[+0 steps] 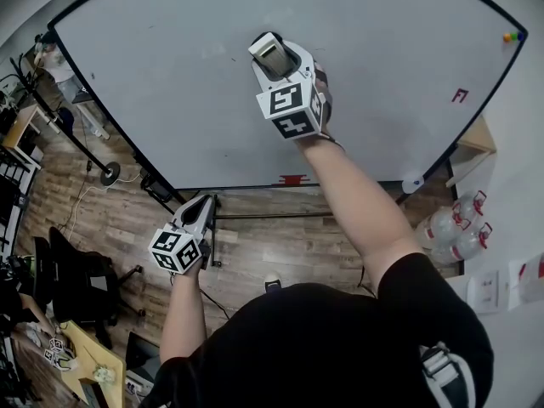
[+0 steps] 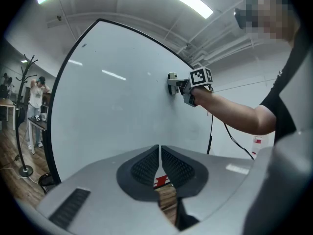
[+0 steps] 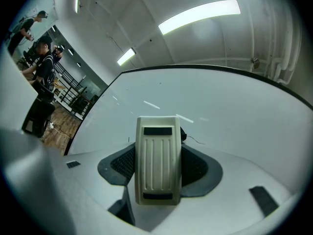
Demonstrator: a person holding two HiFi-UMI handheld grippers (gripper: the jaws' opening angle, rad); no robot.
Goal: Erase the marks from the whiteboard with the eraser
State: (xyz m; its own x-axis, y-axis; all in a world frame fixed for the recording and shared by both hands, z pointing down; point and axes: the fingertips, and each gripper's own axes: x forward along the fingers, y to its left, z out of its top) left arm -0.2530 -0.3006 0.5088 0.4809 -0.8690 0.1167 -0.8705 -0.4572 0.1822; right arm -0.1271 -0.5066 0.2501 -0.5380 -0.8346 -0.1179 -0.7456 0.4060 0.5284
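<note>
The right gripper [image 1: 276, 58] was clamped on the eraser [image 3: 157, 159], its two dark pads pressing the cream plastic body from either side, with the ribbed back turned toward the gripper's camera. It held the eraser against the whiteboard [image 1: 170, 83], near the middle of the board's width and well above its bottom edge. In the left gripper view the eraser met the white surface. A thin dark mark [image 3: 195, 140] showed on the board just beside the eraser's upper right edge. A small red mark [image 1: 460, 95] sat well apart from it, near the board's right edge, and a few coloured magnets [image 1: 510, 36] clung to the board's upper right corner. The left gripper [image 1: 202, 204] hung below the board's bottom edge, off its surface and over the wooden floor [image 1: 272, 245]. Its jaws were drawn together, with only a hairline slit between the ribbed pads and nothing held. A red item [image 1: 291, 178] lay at the board's bottom frame, straight below the right gripper; what it was could not be told. Clear water bottles [image 1: 455, 228] stood below the board's lower right corner. To the left of the board, a coat stand [image 2: 23, 106] and a person [image 2: 35, 106] stood on the floor.
</note>
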